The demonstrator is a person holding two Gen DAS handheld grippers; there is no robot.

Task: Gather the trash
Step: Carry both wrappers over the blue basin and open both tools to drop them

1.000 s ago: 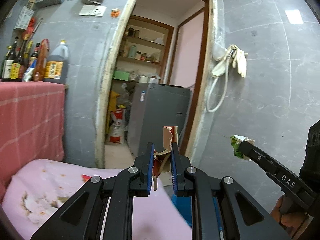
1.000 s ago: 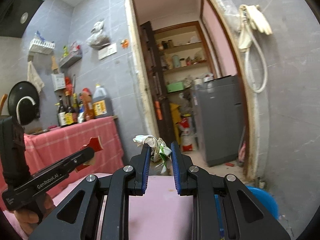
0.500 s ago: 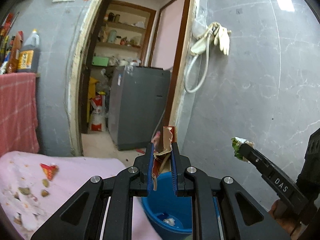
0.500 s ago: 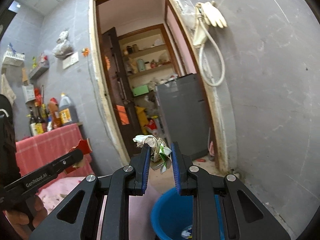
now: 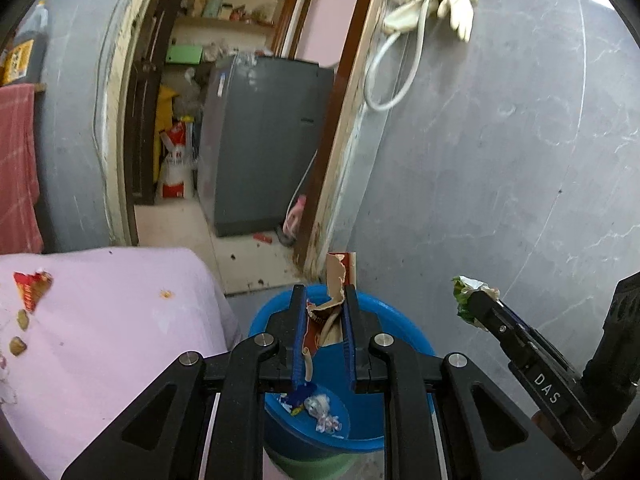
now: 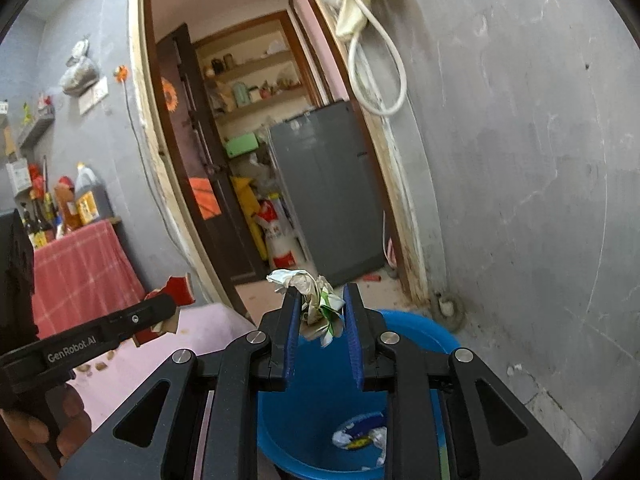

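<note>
My left gripper [image 5: 323, 294] is shut on a torn red and brown wrapper [image 5: 325, 316] and holds it over the blue bin [image 5: 404, 322]. My right gripper [image 6: 322, 294] is shut on a crumpled white and green wrapper [image 6: 316, 300], above the same bin [image 6: 420, 330]. The bin holds a few scraps of trash [image 5: 320, 410]. The right gripper with its wrapper shows at the right of the left wrist view [image 5: 474, 300]. The left gripper with its red wrapper shows at the left of the right wrist view [image 6: 170, 306].
A pink-covered table [image 5: 112, 320] stands left of the bin, with a red wrapper [image 5: 30, 288] and crumbs on it. A grey tiled wall [image 5: 500, 160] is on the right. An open doorway shows a grey appliance [image 5: 260, 144] beyond.
Both grippers have swung right from above the pink table to above the blue bin, each still holding its wrapper. The bin has come fully into view below them.
</note>
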